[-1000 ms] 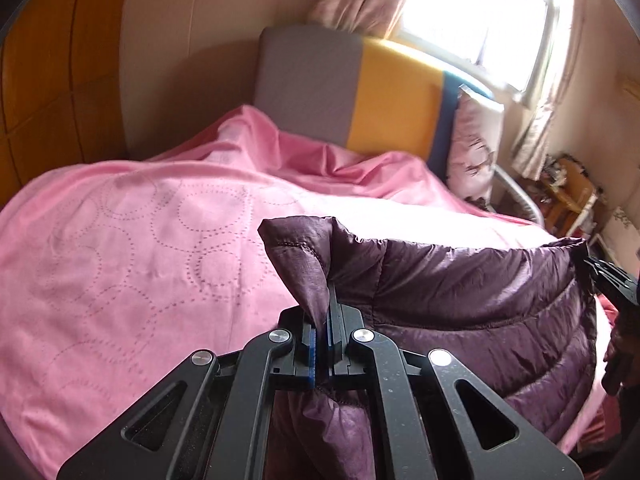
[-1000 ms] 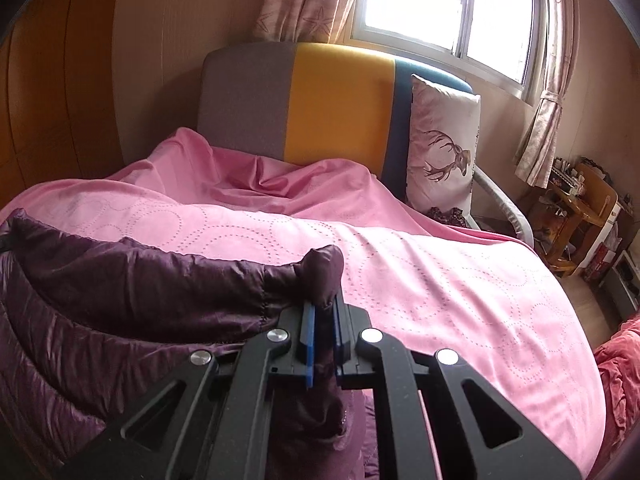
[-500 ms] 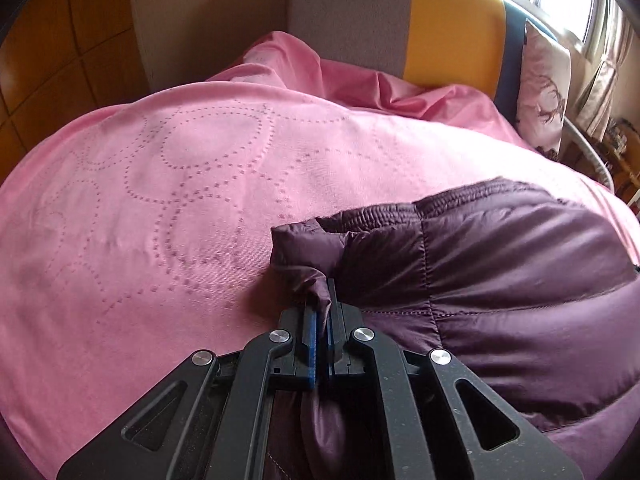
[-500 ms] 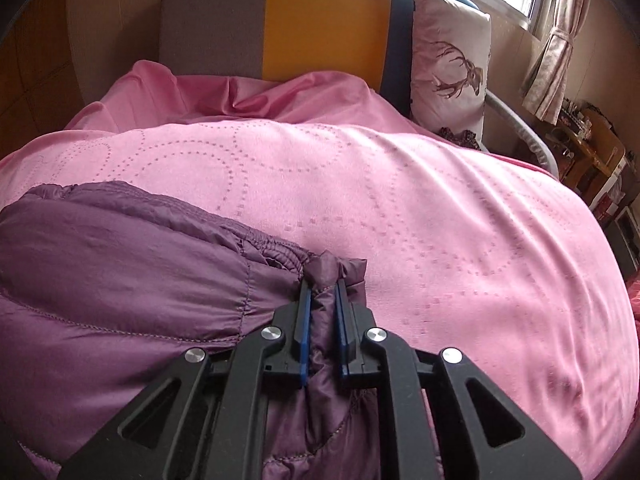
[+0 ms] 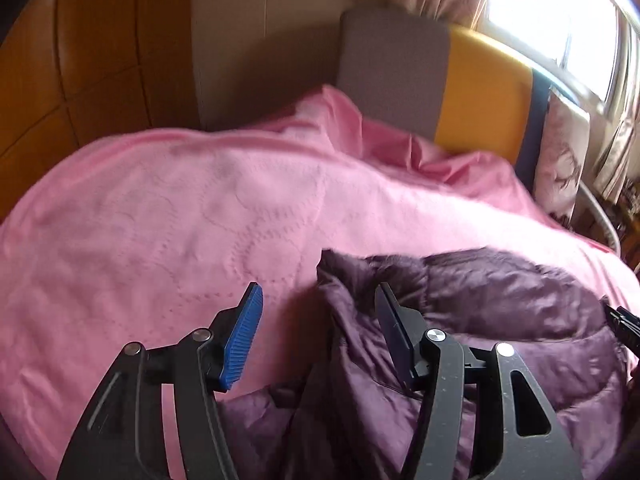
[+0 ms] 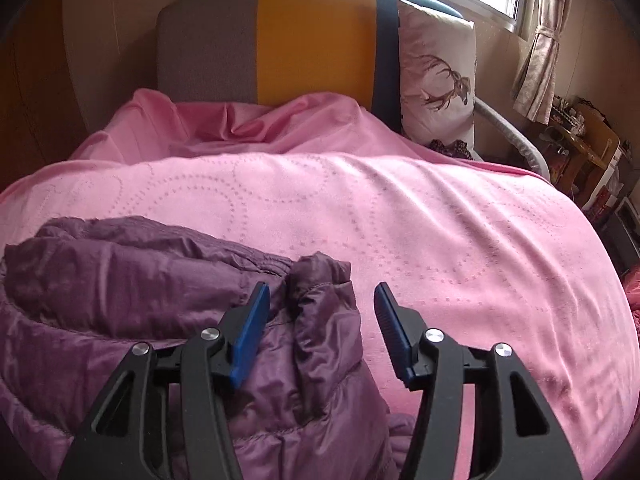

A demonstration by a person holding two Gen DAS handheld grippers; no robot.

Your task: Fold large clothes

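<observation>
Both tongs just opened, nothing pinched now. Left tongs (image 5: 318,312) spread wide, jacket's near-left corner loose between the pads, no pad pressing. Right tongs (image 6: 320,308) likewise spread, the puffy corner standing up in the gap, untouched.

Purple down jacket (image 6: 120,280) lying on the pink blanket (image 6: 400,216) on the bed, toward the near edge, folded over itself in a thick roll.

Risks, judged from this:
- Puffy filling likely to spring the fold back open once released; upright corner at right already looks unsettled.
- Slick shell on smooth blanket, so sliding toward the near bed edge possible.
- Open pads close to the fabric: snagging a corner on withdrawal could drag the fold apart.
- Left view blurred, so exact lie of that corner hard to confirm.

Counts:
- Jacket: one.
- Tongs: two, both open.
- Blanket: one.
- Pillow (image 6: 436,72) with deer print: one, propped against the headboard.
- Headboard (image 6: 312,40): one, grey, yellow and blue panels.
- Window: one, curtained.
</observation>
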